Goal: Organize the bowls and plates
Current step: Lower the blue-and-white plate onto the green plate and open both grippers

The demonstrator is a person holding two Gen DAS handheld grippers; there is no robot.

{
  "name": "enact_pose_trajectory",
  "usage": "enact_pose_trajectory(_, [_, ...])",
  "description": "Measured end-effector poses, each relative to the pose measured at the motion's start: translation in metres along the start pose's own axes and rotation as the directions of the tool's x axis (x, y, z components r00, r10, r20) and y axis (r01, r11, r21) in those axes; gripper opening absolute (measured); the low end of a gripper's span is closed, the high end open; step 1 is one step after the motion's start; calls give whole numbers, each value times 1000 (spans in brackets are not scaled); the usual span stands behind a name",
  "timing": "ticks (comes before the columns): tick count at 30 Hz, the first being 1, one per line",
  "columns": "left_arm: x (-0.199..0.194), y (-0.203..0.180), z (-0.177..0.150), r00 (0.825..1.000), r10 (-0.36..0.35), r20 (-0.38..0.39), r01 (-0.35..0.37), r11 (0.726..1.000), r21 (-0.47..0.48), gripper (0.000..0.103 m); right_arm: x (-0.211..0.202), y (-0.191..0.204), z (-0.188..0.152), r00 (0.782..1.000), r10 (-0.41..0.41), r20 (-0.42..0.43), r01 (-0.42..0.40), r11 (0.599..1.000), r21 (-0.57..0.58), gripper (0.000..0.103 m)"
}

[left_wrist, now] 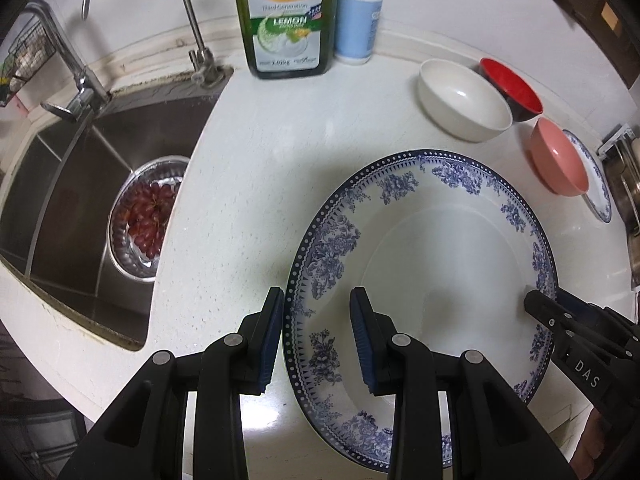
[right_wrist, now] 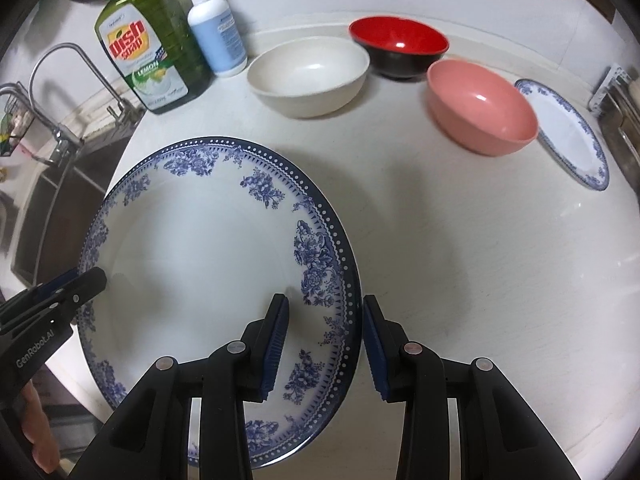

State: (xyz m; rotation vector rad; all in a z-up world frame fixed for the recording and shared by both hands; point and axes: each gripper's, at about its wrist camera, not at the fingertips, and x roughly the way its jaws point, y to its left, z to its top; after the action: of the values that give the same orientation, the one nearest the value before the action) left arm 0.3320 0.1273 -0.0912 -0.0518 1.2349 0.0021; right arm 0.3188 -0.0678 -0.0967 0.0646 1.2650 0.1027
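A large white plate with a blue floral rim [left_wrist: 440, 264] lies on the white counter; it also shows in the right wrist view [right_wrist: 200, 264]. My left gripper [left_wrist: 318, 300] is open, its fingers straddling the plate's left rim. My right gripper [right_wrist: 326, 308] is open, straddling the plate's right rim; it shows in the left wrist view [left_wrist: 540, 300]. A cream bowl [right_wrist: 308, 76], a red and black bowl [right_wrist: 398, 46] and a pink bowl [right_wrist: 480, 108] stand at the back. A smaller blue-rimmed plate [right_wrist: 568, 132] lies behind the pink bowl at the right.
A steel sink [left_wrist: 80, 184] with a colander of red grapes [left_wrist: 148, 216] is at the left, with faucets [left_wrist: 188, 20] behind. A green dish soap bottle [left_wrist: 286, 16] and a white and blue pump bottle [left_wrist: 358, 16] stand by the back wall. A metal rack [right_wrist: 616, 96] is far right.
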Motion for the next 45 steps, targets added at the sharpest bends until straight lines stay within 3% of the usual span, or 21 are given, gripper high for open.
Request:
enact_pose_trajectory(7, [19,0,0,999,-4,-48,4,1000,6,34,10,-1,-1,999,-19,-31,19,1000,-3,38])
enact_pose_trajectory(29, [38,2,2,995,-10,-101,12,1000,17,35,36,3,2,994,-29,-108,32,999,21,39])
enact_pose_trajectory(35, [41,1,2,993,-14,-115,16,1000,16,41,37,3,3,993,-25,-113,27,1000,16,39])
enact_pose_trajectory(38, [40,-1,1,993,-19,-116,21,1000,16,50,38,4,3,993,-22,-113,24,1000,8,39])
enact_pose_trajectory(40, [38,-2,2,995,5,-99,-2,1000,28,62,39,3,3,993,-15,-118,17,1000,11,39])
enact_pose_trajectory(43, [29,-6,3,997,68,-45,-65,996,57,70,36,0,3,994,-16,-110,17,1000,14,41])
enact_pose_trajectory(45, [23,-8,4,996,87,-17,-85,994,70,72,32,-2,4,995,-18,-98,19,1000,17,49])
